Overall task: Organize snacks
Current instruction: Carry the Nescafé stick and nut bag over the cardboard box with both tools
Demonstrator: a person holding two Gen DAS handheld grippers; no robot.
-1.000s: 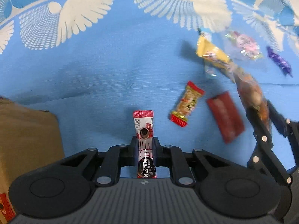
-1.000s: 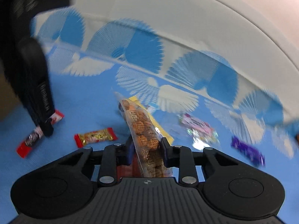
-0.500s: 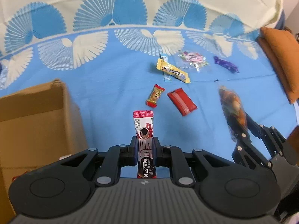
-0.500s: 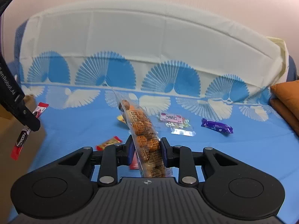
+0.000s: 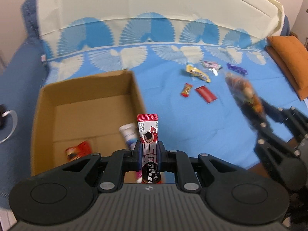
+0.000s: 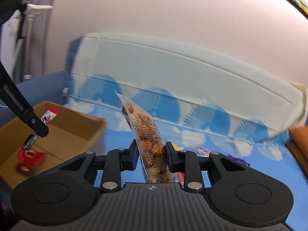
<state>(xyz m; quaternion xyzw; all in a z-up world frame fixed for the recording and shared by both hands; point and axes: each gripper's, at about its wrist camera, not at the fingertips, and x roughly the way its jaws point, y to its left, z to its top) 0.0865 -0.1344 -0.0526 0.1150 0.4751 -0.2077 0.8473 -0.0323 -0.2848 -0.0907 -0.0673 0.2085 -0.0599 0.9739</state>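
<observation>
Left wrist view: the left tool pinches a coffee stick above the box edge; the right tool clamps a nut bag beside it. Releasing early risks dropping either outside.

Blue fan-patterned bed cover carries an open cardboard box, five loose wrapped snacks and an orange cushion at its edge.

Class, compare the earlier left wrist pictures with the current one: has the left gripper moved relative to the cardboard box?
Yes. The left gripper, shut on the Nescafe stick, has travelled toward the cardboard box, whose open inside now shows.
</observation>
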